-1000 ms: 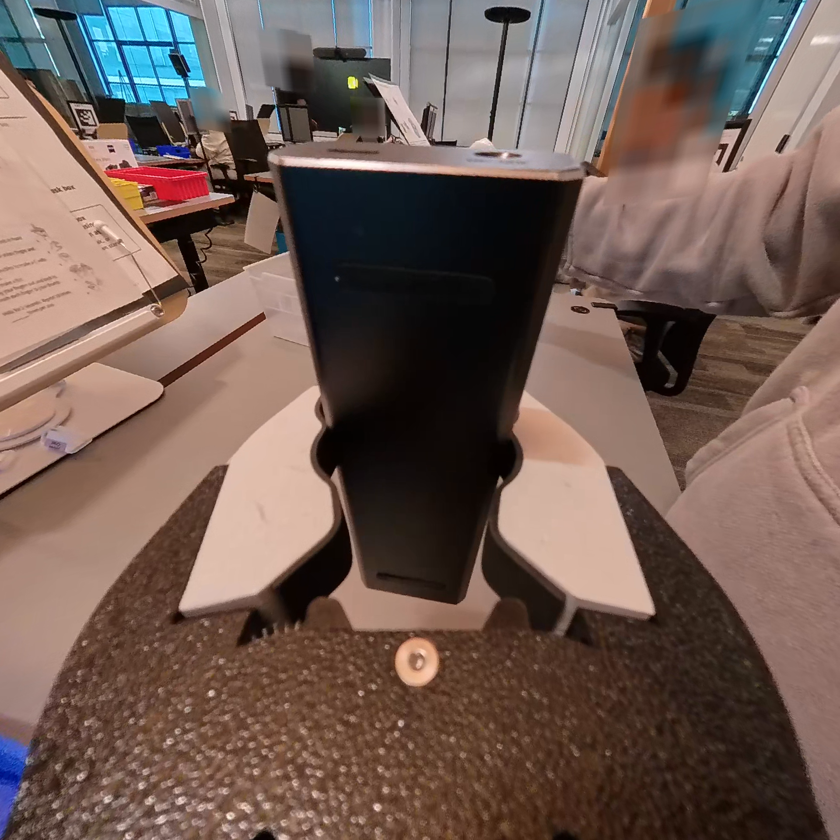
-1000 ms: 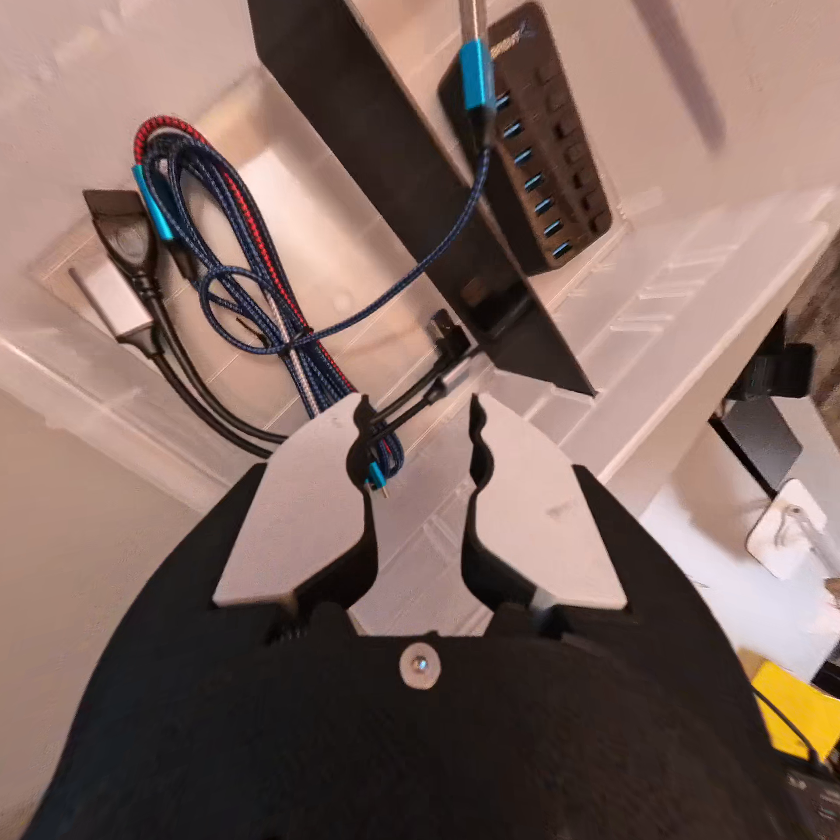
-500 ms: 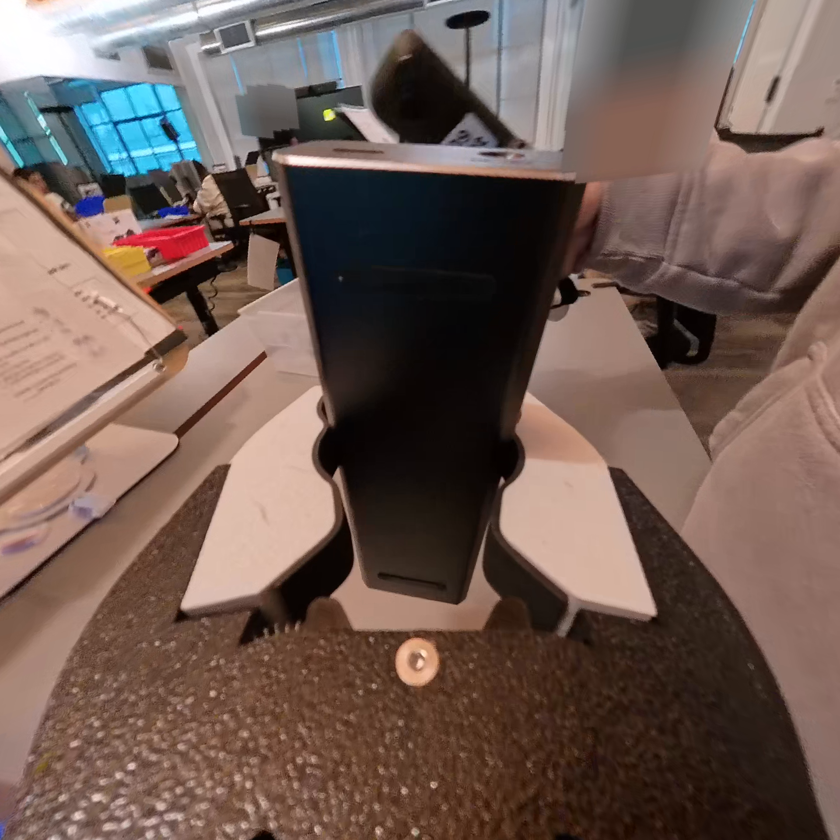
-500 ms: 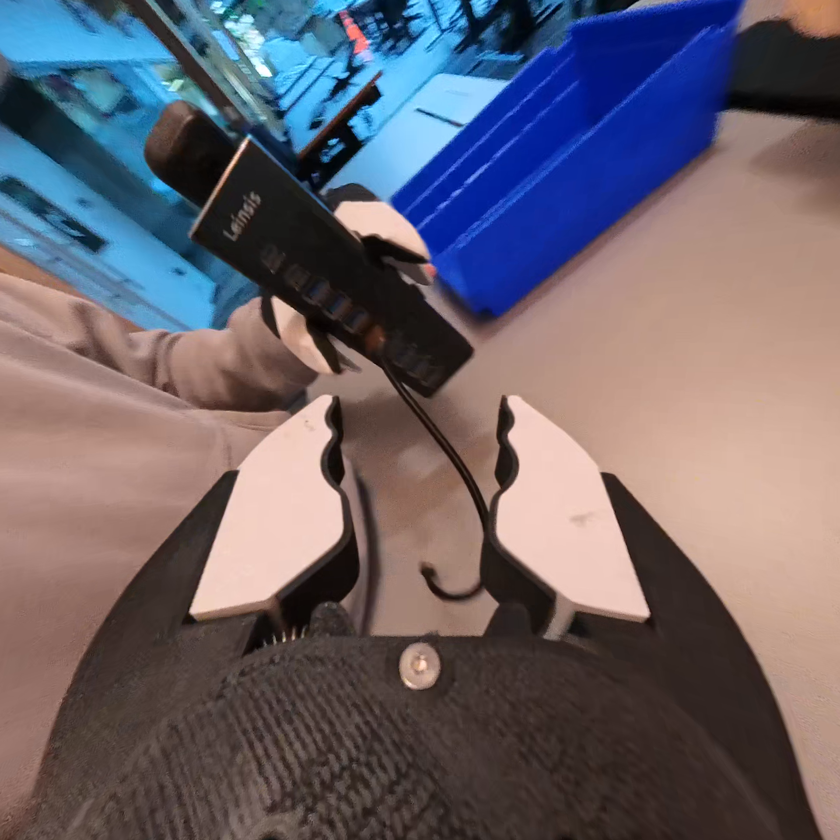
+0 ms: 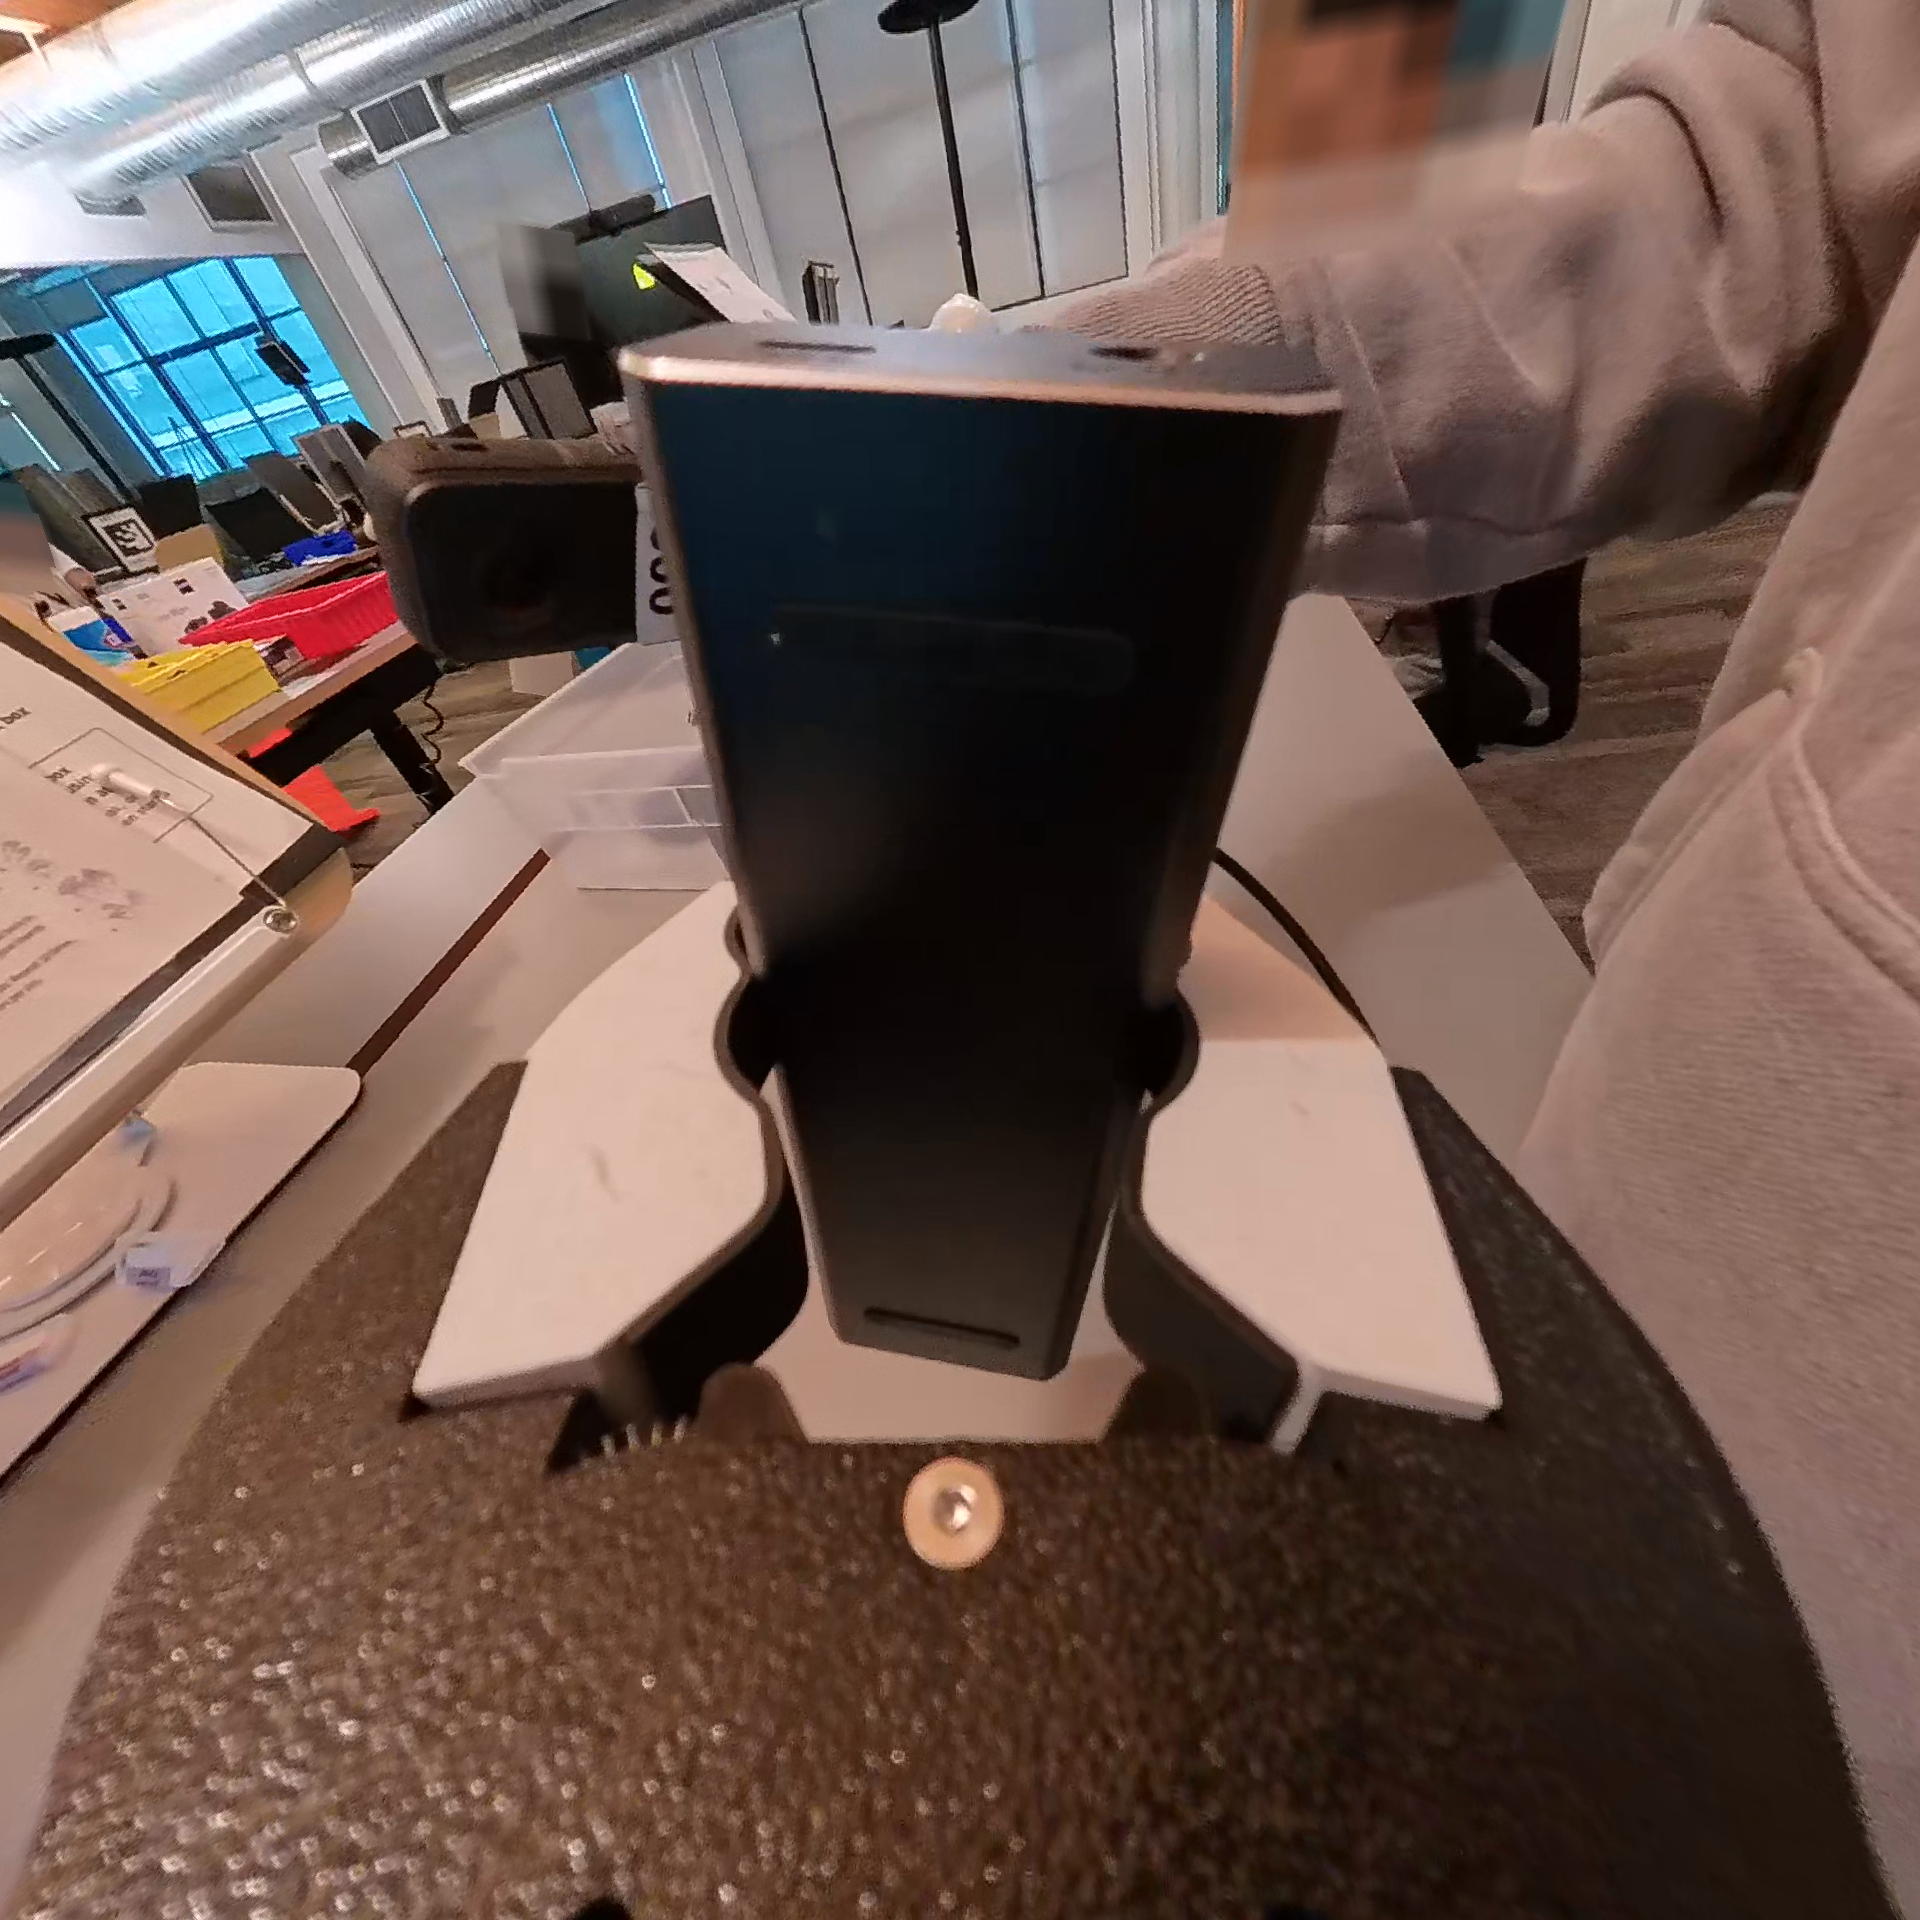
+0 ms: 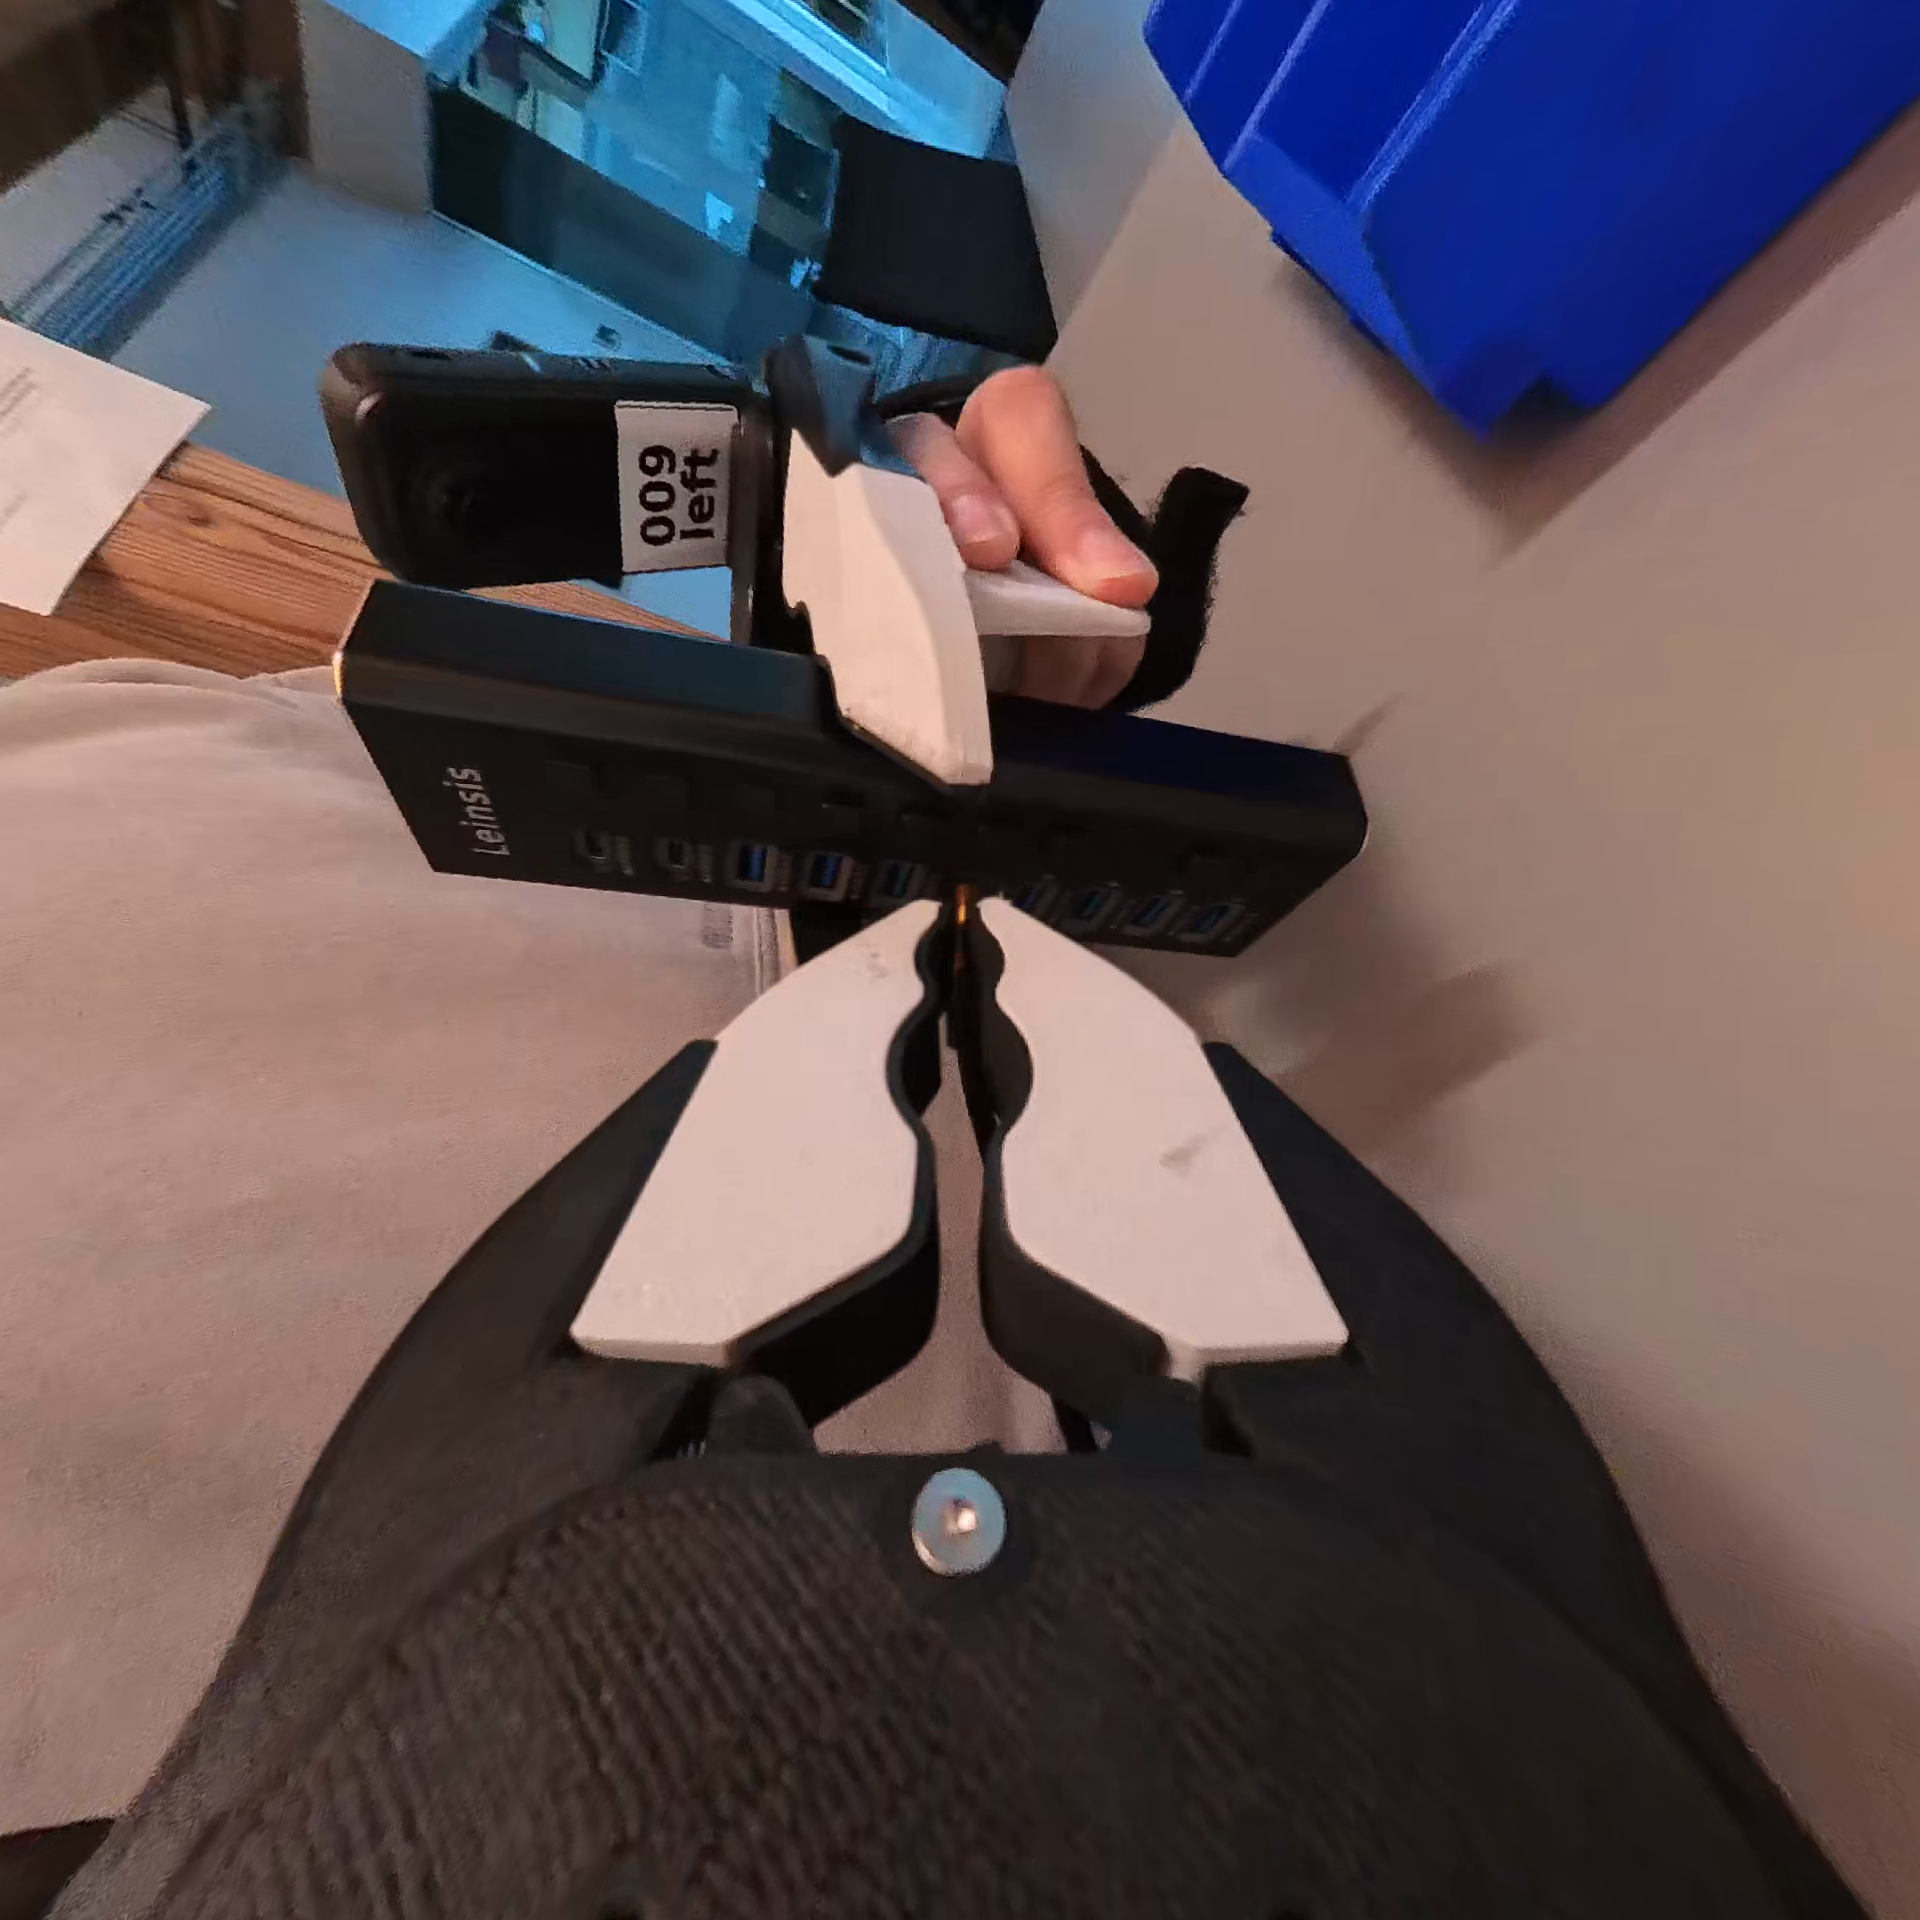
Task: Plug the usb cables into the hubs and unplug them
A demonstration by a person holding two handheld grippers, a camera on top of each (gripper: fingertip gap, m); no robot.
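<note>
Right claw [image 6: 958, 940] now pinching plug [image 6: 962, 906] at hub [image 6: 852, 774]

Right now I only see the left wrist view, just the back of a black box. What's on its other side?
Observer: The hub has a row of blue ports on that side, facing the right gripper.
Operator: Is that gripper holding something?
Observer: Yes, it is shut on a black cable plug, with the tip at the middle of the port row. I cannot tell if it is in.
Operator: Anything else over there?
Observer: A blue bin stands on the table beyond the hub.
</note>
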